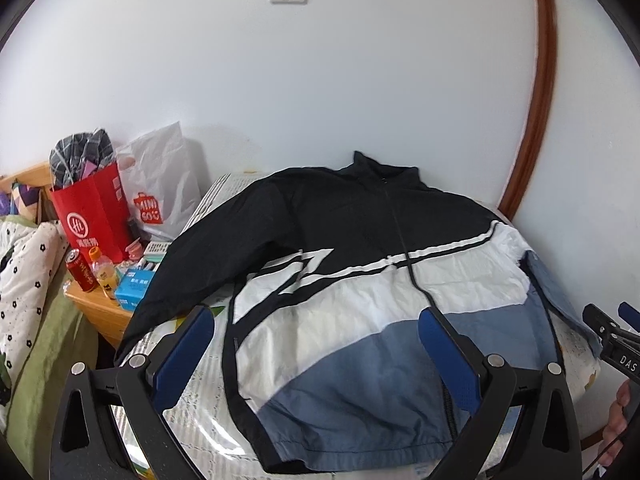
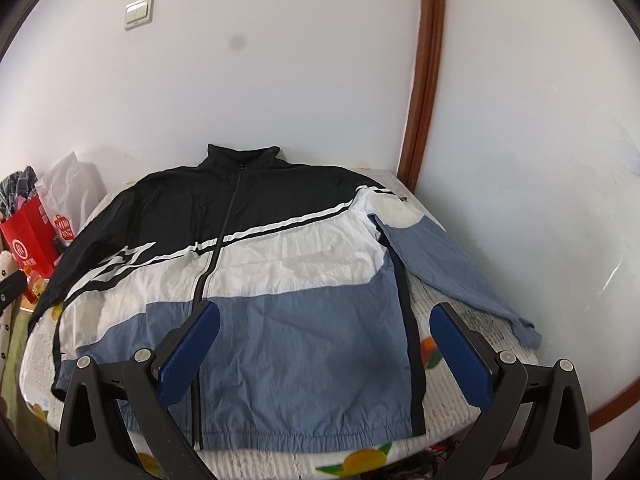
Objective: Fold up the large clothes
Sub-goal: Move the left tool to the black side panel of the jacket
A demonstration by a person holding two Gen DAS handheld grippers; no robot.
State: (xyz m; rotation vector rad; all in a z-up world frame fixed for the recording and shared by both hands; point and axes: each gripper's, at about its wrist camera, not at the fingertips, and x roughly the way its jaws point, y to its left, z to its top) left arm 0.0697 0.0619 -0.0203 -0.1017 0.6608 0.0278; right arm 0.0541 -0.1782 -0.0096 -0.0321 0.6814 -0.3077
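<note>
At the far left a quilt with small black flowers (image 1: 24, 280) lies over a green cover, and next to it a wooden nightstand (image 1: 100, 312) carries a red paper bag (image 1: 92, 216) stuffed with plaid cloth, a white plastic bag (image 1: 160, 184), a red can (image 1: 82, 272), an orange drink bottle (image 1: 105, 276) and a blue box (image 1: 134, 286). To the right of the nightstand, a jacket (image 2: 256, 280) in black, white and blue lies front up and zipped on a table with a fruit-print cloth (image 2: 432, 356), its collar toward the white wall. Its black sleeve (image 1: 176, 280) runs down over the left edge of the table; its blue sleeve (image 2: 452, 272) lies along the right edge, against the wall. The left gripper (image 1: 316, 360) hangs above the lower front of the jacket, jaws spread wide with nothing between the 2 blue pads. The right gripper (image 2: 324, 360) hangs above the blue hem panel, jaws likewise apart and empty; in the left wrist view a hand (image 1: 618, 424) behind it shows at the frame's right edge. A light switch (image 2: 138, 12) sits high on the wall, and a brown wooden trim (image 2: 426, 80) runs up to the right of the jacket.
</note>
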